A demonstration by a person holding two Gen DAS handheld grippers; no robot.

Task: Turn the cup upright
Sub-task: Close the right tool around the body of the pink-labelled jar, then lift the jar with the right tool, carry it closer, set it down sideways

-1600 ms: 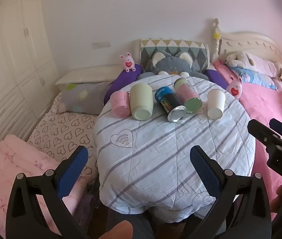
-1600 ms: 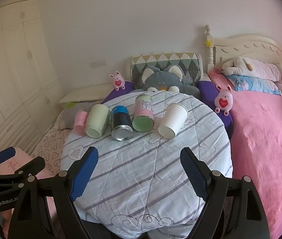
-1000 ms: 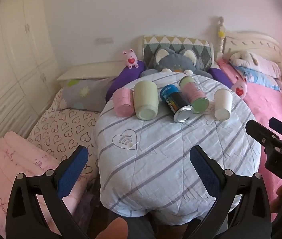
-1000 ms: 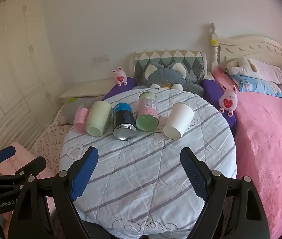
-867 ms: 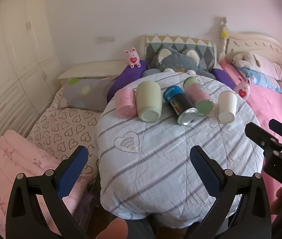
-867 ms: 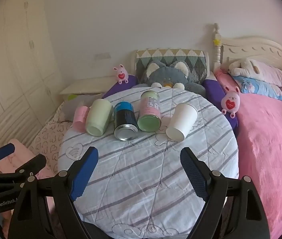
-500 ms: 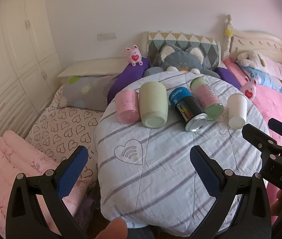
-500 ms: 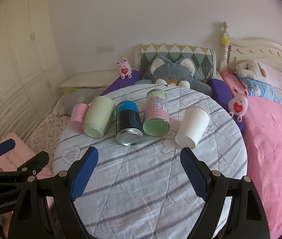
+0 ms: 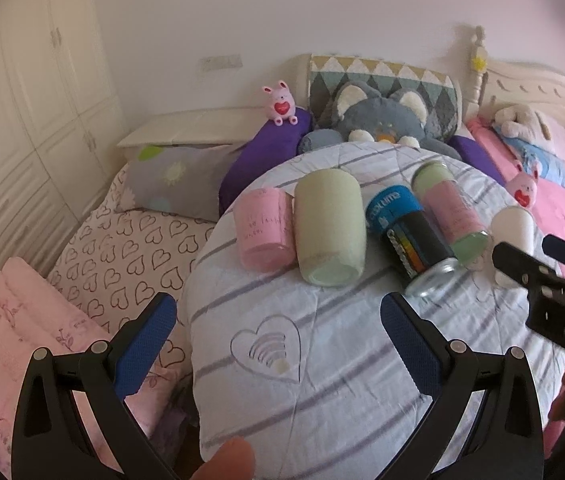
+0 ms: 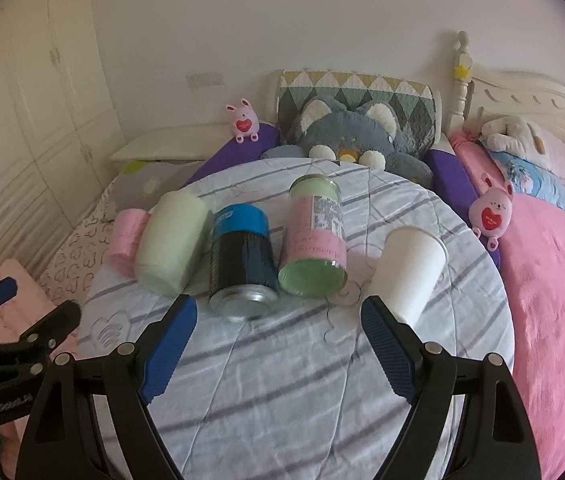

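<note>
Several containers lie on their sides in a row on a round table with a striped cloth (image 9: 322,380) (image 10: 282,380): a pink cup (image 9: 263,230) (image 10: 126,236), a pale green cup (image 9: 329,226) (image 10: 172,242), a blue and black can (image 9: 408,236) (image 10: 242,264), a pink and green jar (image 9: 450,208) (image 10: 316,240) and a white paper cup (image 9: 512,230) (image 10: 408,270). My left gripper (image 9: 278,344) is open and empty, short of the pink and green cups. My right gripper (image 10: 278,348) is open and empty, short of the can; its right fingertip (image 10: 378,332) is close to the white cup.
A bed with a heart-print sheet (image 9: 122,248) lies left of the table, a pink bed (image 10: 554,280) to the right. A grey plush cat (image 10: 346,136) and purple cushions sit behind the table. White wardrobes (image 9: 22,120) line the left wall.
Both grippers have moved forward toward the row of containers, which look larger and closer now. Both stay open. Nothing on the table has moved.
</note>
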